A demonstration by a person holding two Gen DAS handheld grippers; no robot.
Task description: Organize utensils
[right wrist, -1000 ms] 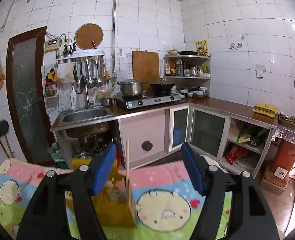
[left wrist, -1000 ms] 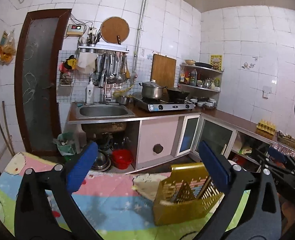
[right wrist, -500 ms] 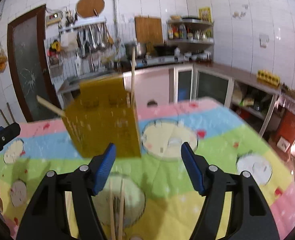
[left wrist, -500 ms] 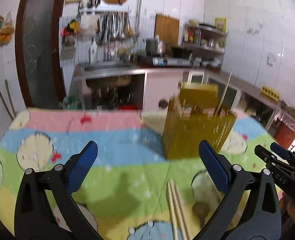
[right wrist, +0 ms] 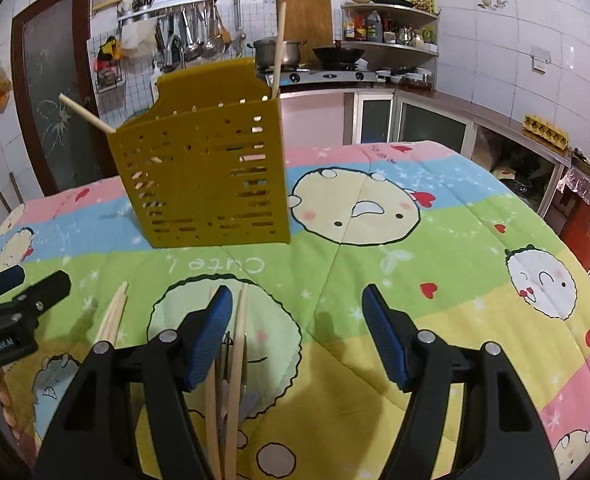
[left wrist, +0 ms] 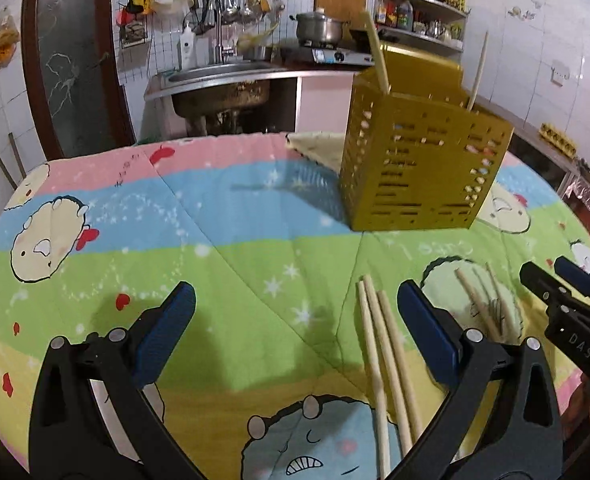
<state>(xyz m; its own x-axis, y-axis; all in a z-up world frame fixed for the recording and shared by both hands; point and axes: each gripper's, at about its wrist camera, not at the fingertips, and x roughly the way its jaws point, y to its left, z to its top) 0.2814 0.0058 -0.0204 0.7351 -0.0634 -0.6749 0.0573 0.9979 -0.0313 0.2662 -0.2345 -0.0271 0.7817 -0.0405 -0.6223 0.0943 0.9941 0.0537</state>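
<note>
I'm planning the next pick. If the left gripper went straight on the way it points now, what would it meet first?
Probably the bare blanket: the left gripper, jaws open and empty, aims down at a green patch. The chopsticks lie just inside its right-side finger, slightly off that line; the yellow holder stands farther back. Depth is uncertain.

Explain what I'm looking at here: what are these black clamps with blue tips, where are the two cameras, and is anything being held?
No robot arm here: a person carries a two-finger clamp in each hand, with a wide-angle camera on each looking along its fingers. One picture is from the left gripper, the other from the right gripper; each also catches the other at its edge. Both stand open and hold nothing. Below is a table under a cartoon blanket. A yellow perforated utensil holder stands on it with two chopsticks sticking out. Loose chopsticks lie nearer: one bunch by the left gripper, and another bunch by the right gripper's left finger.
</note>
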